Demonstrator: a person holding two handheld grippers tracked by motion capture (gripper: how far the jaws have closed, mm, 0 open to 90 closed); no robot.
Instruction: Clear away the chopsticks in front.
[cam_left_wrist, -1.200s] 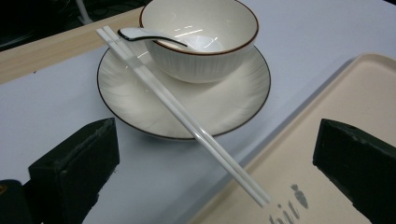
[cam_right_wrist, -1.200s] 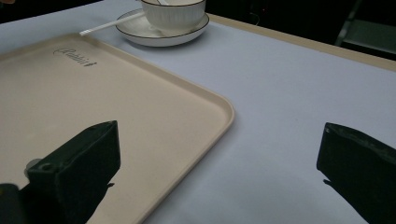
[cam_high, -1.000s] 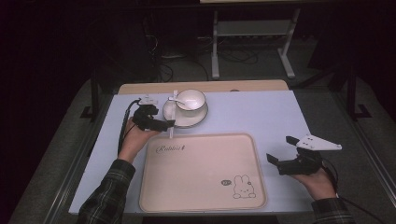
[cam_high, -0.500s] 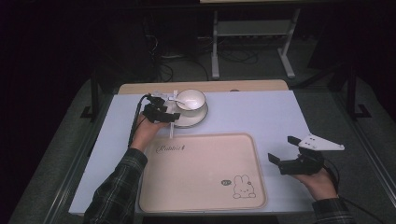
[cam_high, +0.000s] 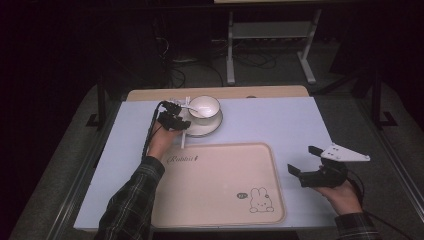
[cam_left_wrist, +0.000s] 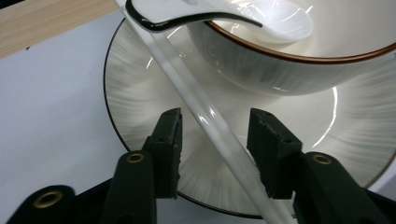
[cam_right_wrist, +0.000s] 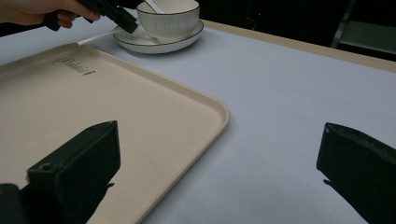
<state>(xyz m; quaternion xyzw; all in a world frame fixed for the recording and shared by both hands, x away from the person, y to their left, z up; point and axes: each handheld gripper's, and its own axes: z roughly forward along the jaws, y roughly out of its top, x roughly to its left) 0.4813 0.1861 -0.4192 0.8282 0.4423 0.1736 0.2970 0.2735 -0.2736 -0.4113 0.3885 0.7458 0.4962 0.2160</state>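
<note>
A long, glossy white ceramic rod (cam_left_wrist: 205, 116) lies slanted across the pale ribbed saucer (cam_left_wrist: 140, 140) beside the brown-rimmed white bowl (cam_left_wrist: 299, 60). The left gripper (cam_left_wrist: 215, 140) straddles it with jaws released, not touching. The right gripper (cam_high: 306, 160) hovers spread open over the lilac tabletop (cam_high: 280, 120), just beside the beige tray (cam_high: 220, 190).

The high view is looking down from above; the left gripper view is peering closely between its fingers (cam_left_wrist: 168, 140) at the round white ribbed saucer (cam_left_wrist: 140, 93), shared with the right gripper view farther off.
</note>
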